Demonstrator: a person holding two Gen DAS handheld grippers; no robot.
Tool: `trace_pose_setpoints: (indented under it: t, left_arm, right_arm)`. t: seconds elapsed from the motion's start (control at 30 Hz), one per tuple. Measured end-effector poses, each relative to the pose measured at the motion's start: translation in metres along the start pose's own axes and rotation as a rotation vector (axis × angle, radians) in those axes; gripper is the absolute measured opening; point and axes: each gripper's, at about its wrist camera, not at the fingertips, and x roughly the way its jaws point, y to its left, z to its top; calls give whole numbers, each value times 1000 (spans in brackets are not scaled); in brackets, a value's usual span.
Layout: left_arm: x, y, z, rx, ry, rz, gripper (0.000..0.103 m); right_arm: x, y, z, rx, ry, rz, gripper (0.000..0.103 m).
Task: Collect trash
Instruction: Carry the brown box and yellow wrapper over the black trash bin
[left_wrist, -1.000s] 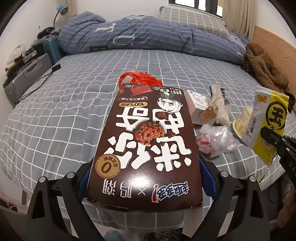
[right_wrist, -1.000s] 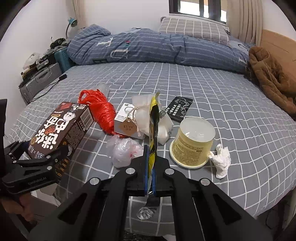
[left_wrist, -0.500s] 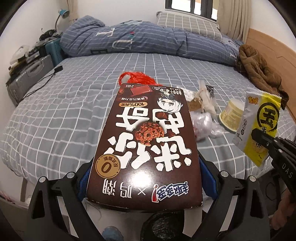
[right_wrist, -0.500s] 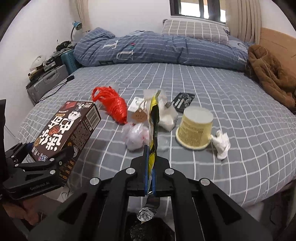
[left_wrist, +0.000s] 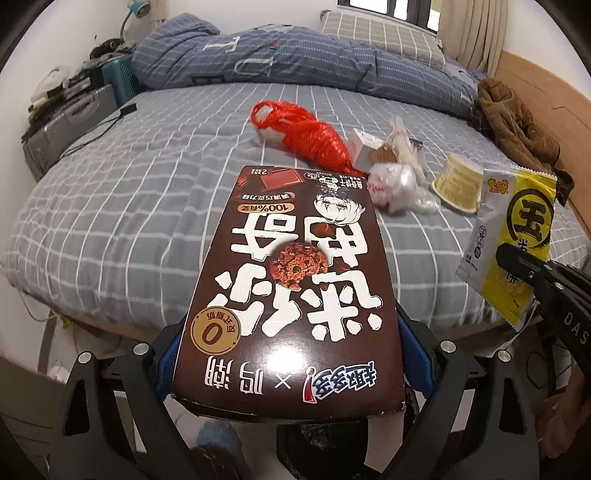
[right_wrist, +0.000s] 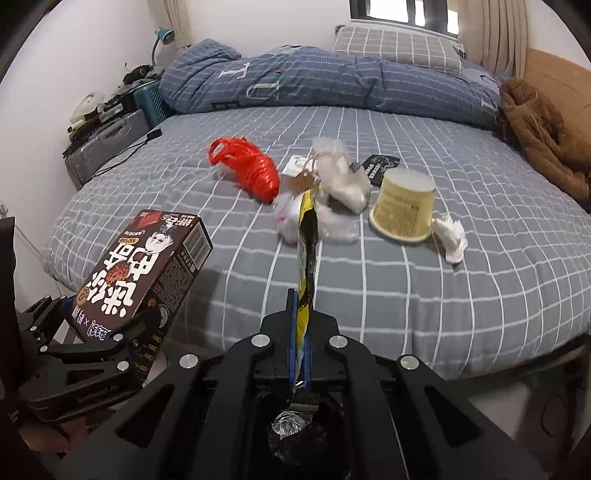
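The left gripper (left_wrist: 288, 354) is clamped wide across a brown cookie box (left_wrist: 291, 280), the blue pads pressed on its two long sides, and the box is carried flat, clear of the bed (left_wrist: 110, 206) and out beyond its near edge. The right gripper (right_wrist: 301, 354) is closed tight on a yellow snack wrapper (right_wrist: 306, 251), which is pinched by its lower end and stands edge-on above the jaws.

The step in hand is judged to be the carry to the bin: both pieces are lifted and held over the floor at the foot of the bed. Below the right gripper a dark bag-lined bin (right_wrist: 299, 435) is seen, with a crumpled silvery scrap already in it. The next move is judged to call for each item to be brought over that opening and let go, the wide box needing to be turned or tipped so that it fits.

More trash is left on the bed: a red mesh bag (right_wrist: 251, 173), a small white box with a tag (right_wrist: 297, 170), crumpled clear plastic (right_wrist: 317, 218), a black card (right_wrist: 380, 166), an upturned yellow cup (right_wrist: 404, 206) and a white tissue wad (right_wrist: 450, 236) just beside it. The two grippers are held close together, so a knock between them is a risk.
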Motion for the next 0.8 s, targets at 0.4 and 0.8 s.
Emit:
trace_pose_setpoints:
  t: [0.4,0.8]
  left_arm:
    - [-22,6,-52,-23,47,14,90]
    - [-36,12,-96,-22,116,33,90]
  right_arm:
    - [-21,17,-43,-6,44,-1,2]
    - [-37,20,-85,19,108,-25,2]
